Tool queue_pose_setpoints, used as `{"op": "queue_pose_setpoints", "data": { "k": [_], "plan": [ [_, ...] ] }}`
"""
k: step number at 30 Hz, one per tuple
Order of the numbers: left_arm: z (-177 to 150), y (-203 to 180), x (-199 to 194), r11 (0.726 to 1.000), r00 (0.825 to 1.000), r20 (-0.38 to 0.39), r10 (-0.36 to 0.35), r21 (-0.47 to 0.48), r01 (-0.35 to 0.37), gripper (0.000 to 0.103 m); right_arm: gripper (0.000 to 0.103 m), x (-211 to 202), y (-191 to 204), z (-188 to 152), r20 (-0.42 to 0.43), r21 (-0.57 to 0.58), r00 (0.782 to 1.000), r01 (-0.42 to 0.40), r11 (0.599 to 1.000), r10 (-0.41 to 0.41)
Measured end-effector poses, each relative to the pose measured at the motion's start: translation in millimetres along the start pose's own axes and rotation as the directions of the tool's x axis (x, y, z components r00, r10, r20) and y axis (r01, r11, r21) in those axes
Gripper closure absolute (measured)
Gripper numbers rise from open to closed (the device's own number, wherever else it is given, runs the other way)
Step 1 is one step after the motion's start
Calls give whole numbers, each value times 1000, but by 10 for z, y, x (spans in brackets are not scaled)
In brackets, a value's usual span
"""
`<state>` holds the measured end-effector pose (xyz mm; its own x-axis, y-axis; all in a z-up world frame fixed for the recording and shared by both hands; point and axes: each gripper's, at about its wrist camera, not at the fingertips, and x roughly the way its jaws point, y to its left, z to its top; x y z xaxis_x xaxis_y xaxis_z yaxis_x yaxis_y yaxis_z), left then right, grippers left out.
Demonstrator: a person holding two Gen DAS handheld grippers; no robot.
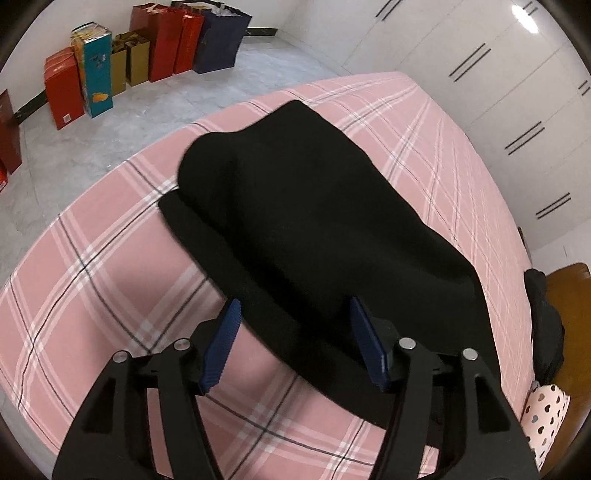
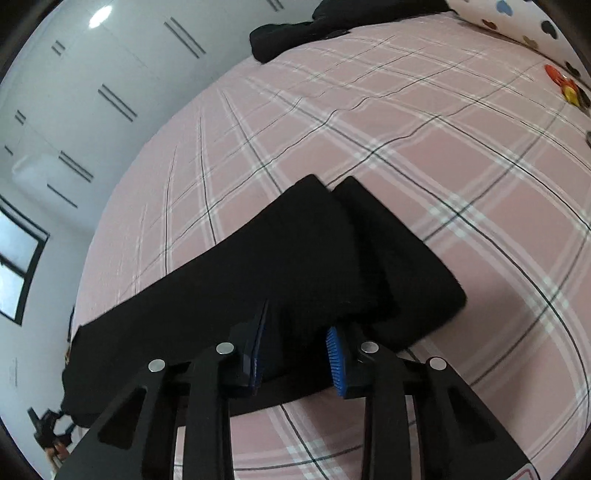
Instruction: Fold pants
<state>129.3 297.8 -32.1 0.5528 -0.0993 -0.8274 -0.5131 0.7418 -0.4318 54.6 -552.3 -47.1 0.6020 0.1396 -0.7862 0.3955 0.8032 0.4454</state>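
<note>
Black pants (image 1: 314, 206) lie folded in layers on a pink plaid bed (image 1: 92, 277). In the left wrist view my left gripper (image 1: 295, 332) hovers over the near edge of the pants. Its blue pads (image 1: 225, 343) stand wide apart and do not press on the cloth. In the right wrist view the pants (image 2: 295, 258) stretch from the lower left to a folded end at the centre right. My right gripper (image 2: 297, 350) is at the near edge of that fold, with a thick bunch of black cloth filling the gap between its blue pads (image 2: 336, 358).
Another pile of dark clothing (image 1: 546, 325) lies near a heart-print pillow (image 1: 543, 417) at the bed's head (image 2: 295, 33). Gift bags and boxes (image 1: 147, 55) line the floor by the wall. White wardrobe doors (image 1: 498, 92) run along one side. Small orange and yellow things (image 2: 565, 83) lie on the bed.
</note>
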Motion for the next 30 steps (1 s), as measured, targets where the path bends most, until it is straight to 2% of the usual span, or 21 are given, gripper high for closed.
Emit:
{"op": "queue_pose_setpoints", "data": {
  "k": [1,2,5,7,9,11,14,16,17,18,19,21,23,26,28,29,30],
  "plan": [
    [-3,-18,16,1000,1000,-6,-5,3,5,39,85,11,15,1,9,-11,1000,-10,1000,10],
    [1,-24,32,1000,1000,-13,-14,0,14,31,98,0,25,-1,14,-15,1000,-13,1000,14],
    [28,-17,18,999,999,-24,-43,-12,43,29,99,-342,145,58,97,-47,994,-36,998,41],
    [71,-11,-23,999,999,-15,-38,12,39,29,100,-533,122,87,134,-73,991,-10,997,20],
    [120,17,-34,999,1000,-6,-12,44,12,29,100,-369,-45,114,78,-69,995,69,995,-64],
    [145,112,-4,1000,1000,-15,-13,19,13,29,100,-93,-119,70,0,-91,991,132,987,-132],
    [181,251,14,997,998,-29,-62,-48,60,29,99,-46,-24,70,25,-96,990,144,985,-142],
    [247,279,34,997,998,-29,-61,-56,59,29,98,-47,-17,73,30,-74,990,139,988,-137],
    [275,274,46,998,998,-23,-50,-48,49,34,98,-35,-27,64,27,-69,989,145,987,-143],
    [295,251,61,999,999,-18,-28,-28,28,56,98,-35,-30,53,29,-70,988,152,986,-150],
    [314,225,76,1000,1000,-21,-4,-7,3,67,98,-53,-26,26,32,-72,988,155,985,-153],
    [285,212,71,999,1000,-20,21,24,-21,77,98,-23,-38,64,24,-75,987,162,984,-161],
    [208,233,67,997,998,-22,56,58,-55,79,98,-68,-35,40,19,-76,986,169,983,-168],
    [131,302,30,996,998,-23,51,68,-49,75,90,-202,-29,-33,26,-41,985,170,985,-169],
    [131,277,-116,994,997,26,67,89,-69,63,88,-335,5,-106,54,-50,982,183,982,-181],
    [136,261,-185,991,995,54,84,98,-89,52,86,-448,26,-166,80,-63,978,199,978,-193],
    [142,243,-298,986,988,94,125,101,-134,47,84,-546,35,-209,99,-71,975,206,976,-199]
  ]
}}
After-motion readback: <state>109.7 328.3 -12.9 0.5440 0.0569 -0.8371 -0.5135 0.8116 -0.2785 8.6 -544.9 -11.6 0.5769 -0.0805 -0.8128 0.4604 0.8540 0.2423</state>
